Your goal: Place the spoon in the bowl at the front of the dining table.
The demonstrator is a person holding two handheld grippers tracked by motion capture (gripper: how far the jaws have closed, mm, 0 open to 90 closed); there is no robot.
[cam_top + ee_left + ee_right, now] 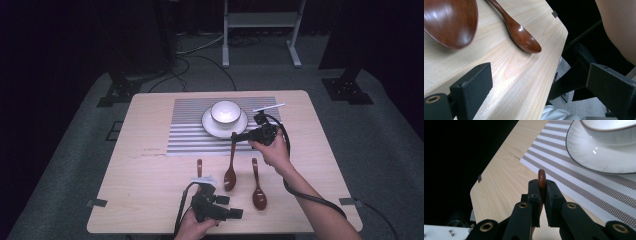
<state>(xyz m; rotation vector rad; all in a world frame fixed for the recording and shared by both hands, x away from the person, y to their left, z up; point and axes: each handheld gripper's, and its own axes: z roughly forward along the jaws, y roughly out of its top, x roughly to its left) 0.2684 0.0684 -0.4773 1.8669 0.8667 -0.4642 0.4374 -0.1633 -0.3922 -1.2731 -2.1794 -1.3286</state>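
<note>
right gripper (542,195): jaws clamped on the handle tip of the middle spoon (230,170); the tip pokes up between them.
held spoon axis: runs from the right gripper back toward the person, bowl end nearest them, at or just above the table (150,170); contact unclear.
target guess: the bowl (225,112) on its saucer (210,126), on the striped mat (185,135), lies just beyond the right gripper and a little to its left.
left gripper (239,213): jaws apart, holding nothing, at the near table edge.
other spoons: one spoon (258,186) lies just ahead of the left gripper; a third (199,167) pokes out behind its body.
nearer hand: right, clearly.
writing: none readable.
</note>
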